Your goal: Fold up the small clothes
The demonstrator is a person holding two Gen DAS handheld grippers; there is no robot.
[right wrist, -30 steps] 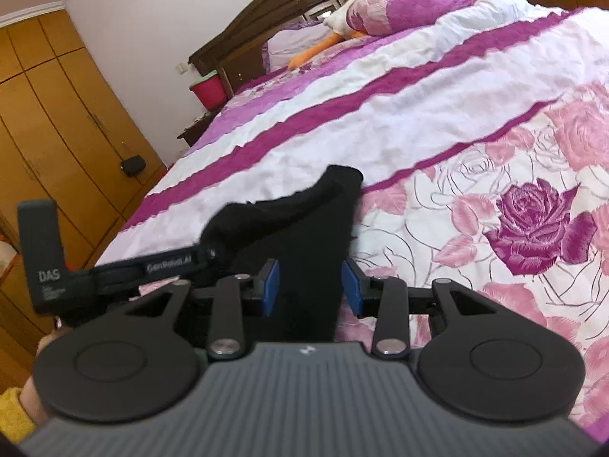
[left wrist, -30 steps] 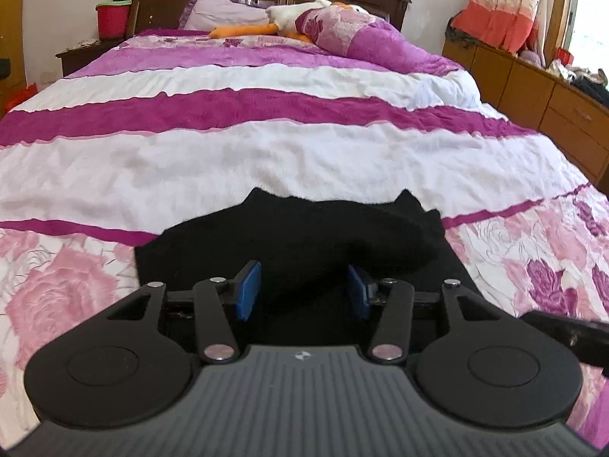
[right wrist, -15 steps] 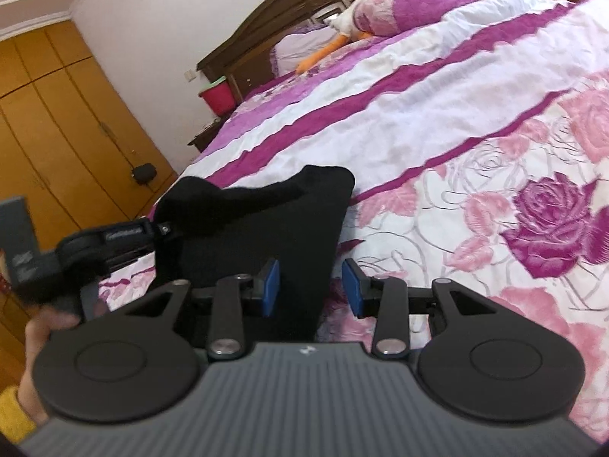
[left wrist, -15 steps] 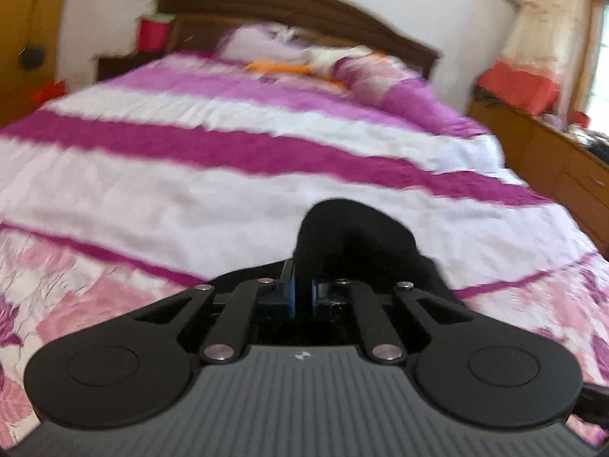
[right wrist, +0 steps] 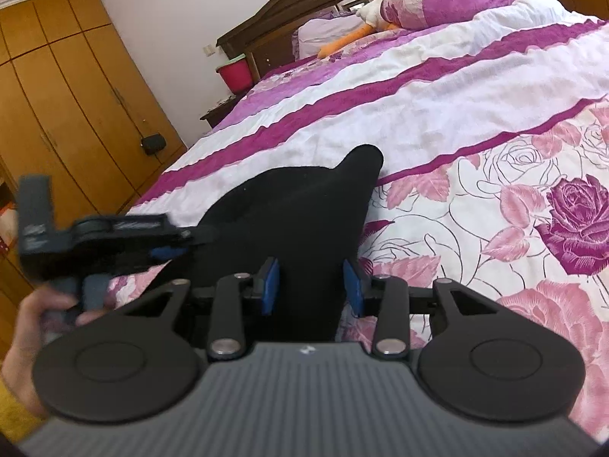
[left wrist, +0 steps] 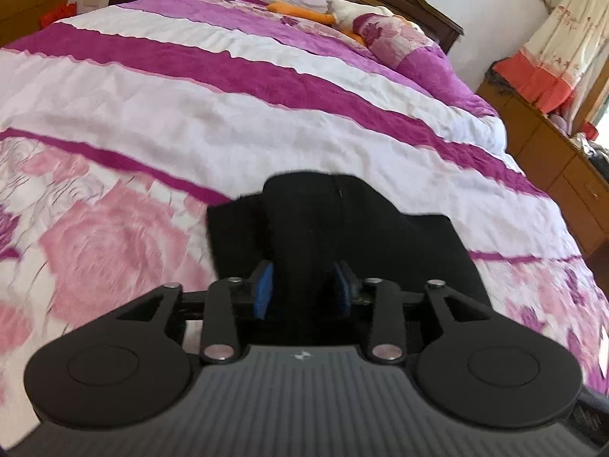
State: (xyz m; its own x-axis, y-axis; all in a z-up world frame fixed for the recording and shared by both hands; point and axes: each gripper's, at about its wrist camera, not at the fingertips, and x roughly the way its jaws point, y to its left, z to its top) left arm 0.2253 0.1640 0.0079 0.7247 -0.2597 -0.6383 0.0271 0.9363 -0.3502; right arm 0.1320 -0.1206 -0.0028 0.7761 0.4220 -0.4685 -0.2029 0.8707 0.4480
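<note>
A black garment [left wrist: 342,228] lies on the near part of the bed, with one side lifted into a rounded fold. My left gripper [left wrist: 302,291] has that fold between its blue pads [left wrist: 262,289]; the jaws are opening and no longer pinch the cloth. In the right wrist view the same garment [right wrist: 297,221] runs forward from my right gripper [right wrist: 311,287], whose jaws stand partly apart with the cloth's near edge between and below them, not squeezed. The left gripper [right wrist: 167,251] shows there at the left, held by a hand [right wrist: 34,304], at the garment's left side.
The bedspread [left wrist: 190,114] has white and magenta stripes and pink roses. Pillows and a stuffed toy [left wrist: 342,7] lie at the headboard. A wooden dresser [left wrist: 563,160] stands to the right of the bed, wardrobes [right wrist: 57,95] to its left, and a red bin [right wrist: 236,74] sits on the nightstand.
The left gripper closed on the garment's left side, carried it up and rightward into a fold, and its jaws have now parted again. The right gripper stayed in place.
</note>
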